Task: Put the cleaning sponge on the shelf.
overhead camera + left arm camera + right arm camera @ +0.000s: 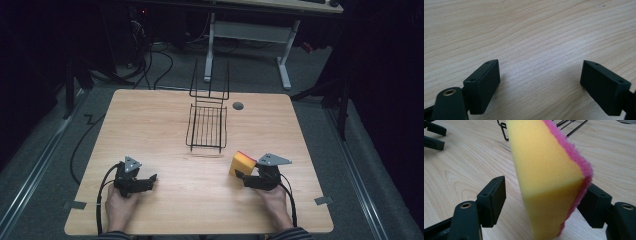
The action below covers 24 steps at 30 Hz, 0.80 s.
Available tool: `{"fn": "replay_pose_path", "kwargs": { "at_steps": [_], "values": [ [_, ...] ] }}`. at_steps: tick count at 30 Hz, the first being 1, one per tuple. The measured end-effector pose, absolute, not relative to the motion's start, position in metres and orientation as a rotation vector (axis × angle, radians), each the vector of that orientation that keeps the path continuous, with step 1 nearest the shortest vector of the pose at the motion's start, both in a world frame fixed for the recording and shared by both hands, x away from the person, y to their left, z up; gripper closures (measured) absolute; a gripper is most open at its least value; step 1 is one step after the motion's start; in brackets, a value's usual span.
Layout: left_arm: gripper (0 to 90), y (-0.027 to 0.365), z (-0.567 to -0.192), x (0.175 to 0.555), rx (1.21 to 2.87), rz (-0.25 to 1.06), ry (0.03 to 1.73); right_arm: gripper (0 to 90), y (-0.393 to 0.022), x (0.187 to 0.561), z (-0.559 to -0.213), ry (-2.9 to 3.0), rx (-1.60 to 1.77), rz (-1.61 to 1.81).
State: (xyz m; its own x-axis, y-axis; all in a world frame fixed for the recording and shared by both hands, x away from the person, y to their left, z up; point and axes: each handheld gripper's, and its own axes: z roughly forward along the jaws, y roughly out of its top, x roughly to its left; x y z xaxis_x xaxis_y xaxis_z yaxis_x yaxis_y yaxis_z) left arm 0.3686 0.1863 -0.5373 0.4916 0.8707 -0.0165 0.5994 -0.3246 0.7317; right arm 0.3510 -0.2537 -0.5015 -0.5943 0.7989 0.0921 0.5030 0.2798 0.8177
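Note:
A yellow sponge [242, 163] with a pink scrub side stands on edge on the wooden table [150, 125], right of centre. My right gripper [243, 178] is open around it. In the right gripper view the sponge [549, 175] leans between the jaws: the right jaw touches its pink face, and a gap separates the left jaw from its yellow face. My left gripper [151, 182] rests near the front left of the table. It is open [540, 62] over bare wood, with nothing between its jaws.
A black wire rack [207, 127] stands at the middle back of the table, its corner [504, 132] just beyond the sponge. A round cable hole [238, 106] sits right of the rack. The left gripper [434, 135] shows at the far left of the right gripper view.

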Motion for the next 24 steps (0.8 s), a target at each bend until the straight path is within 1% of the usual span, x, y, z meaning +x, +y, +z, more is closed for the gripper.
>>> {"fn": "replay_pose_path", "kwargs": {
  "at_steps": [6,15,16,24],
  "values": [
    [16.7,0.1863,-0.5373,0.3686,2.048,0.505,1.206,34.6,-0.2532,0.3530,-0.5035,2.218,1.185,1.212],
    [16.7,0.1863,-0.5373,0.3686,2.048,0.505,1.206,38.6,-0.2518,0.3551,-0.5064,2.238,1.180,1.206],
    [16.7,0.1863,-0.5373,0.3686,2.048,0.505,1.206,40.4,-0.2507,0.3549,-0.5069,2.242,1.180,1.187],
    [16.8,0.1863,-0.5373,0.3686,2.048,0.505,1.206,47.0,-0.2479,0.3543,-0.5086,2.258,1.156,1.157]
  ]
}}
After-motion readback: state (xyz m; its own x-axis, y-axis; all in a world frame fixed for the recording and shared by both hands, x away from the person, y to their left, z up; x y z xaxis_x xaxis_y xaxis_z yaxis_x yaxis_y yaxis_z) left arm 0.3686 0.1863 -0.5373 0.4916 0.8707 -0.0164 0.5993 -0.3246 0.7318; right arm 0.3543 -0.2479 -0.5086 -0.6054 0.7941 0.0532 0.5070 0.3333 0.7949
